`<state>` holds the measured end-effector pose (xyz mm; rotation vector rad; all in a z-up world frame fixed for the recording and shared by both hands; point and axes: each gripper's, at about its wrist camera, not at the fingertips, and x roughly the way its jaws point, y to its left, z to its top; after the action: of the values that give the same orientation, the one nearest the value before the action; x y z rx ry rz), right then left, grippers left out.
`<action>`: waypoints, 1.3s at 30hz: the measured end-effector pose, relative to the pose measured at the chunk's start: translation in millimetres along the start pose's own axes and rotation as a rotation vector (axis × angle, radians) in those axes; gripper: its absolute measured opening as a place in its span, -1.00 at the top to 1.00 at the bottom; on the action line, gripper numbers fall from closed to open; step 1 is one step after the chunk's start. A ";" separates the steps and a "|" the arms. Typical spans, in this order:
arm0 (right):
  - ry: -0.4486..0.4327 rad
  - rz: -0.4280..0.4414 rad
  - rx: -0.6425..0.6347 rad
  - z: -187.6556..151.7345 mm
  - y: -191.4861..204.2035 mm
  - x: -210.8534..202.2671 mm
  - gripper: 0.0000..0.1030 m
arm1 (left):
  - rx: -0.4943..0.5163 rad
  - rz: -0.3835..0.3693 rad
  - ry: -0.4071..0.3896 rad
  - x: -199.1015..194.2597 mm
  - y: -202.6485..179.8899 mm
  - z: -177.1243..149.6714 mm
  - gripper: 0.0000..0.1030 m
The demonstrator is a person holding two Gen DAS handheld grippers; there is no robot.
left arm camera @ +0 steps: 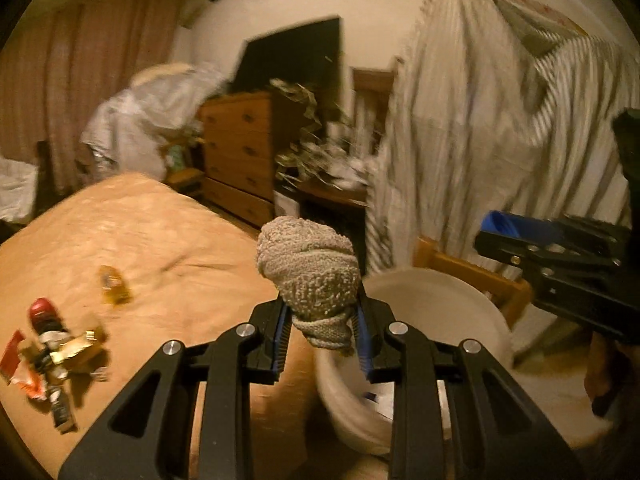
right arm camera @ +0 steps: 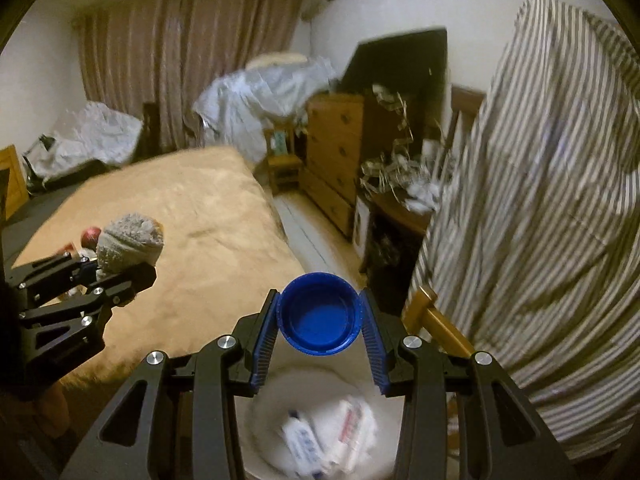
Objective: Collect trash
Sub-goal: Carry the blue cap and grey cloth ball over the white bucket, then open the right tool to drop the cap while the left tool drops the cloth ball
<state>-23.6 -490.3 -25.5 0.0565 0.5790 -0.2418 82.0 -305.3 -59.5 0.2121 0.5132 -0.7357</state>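
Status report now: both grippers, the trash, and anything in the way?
Left gripper shut on grey cloth wad. Right gripper shut on blue cap, above white bin. Wrappers remain on bed. Nothing blocking.

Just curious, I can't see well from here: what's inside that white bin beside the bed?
The white bin already holds some crumpled white wrappers with blue and red print. The picture is blurred, and the right gripper holding the blue cap covers part of the bin, so anything else stays hidden.
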 end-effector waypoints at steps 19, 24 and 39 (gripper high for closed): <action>0.588 0.188 0.020 -3.2 -69.9 126.3 0.20 | 0.125 -0.286 0.559 123.6 -48.2 0.0 0.48; 0.616 0.202 0.025 -15.4 -68.8 134.8 0.20 | 0.124 -0.278 0.624 139.7 -43.6 -9.5 0.48; 0.596 0.214 0.045 -17.9 -61.3 136.9 -0.28 | 0.125 -0.215 0.580 142.8 -35.0 -6.6 -0.24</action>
<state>62.8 -576.4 -114.7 0.2384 1.1527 -0.0239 144.8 -411.9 -139.2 0.4997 1.0533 -0.9184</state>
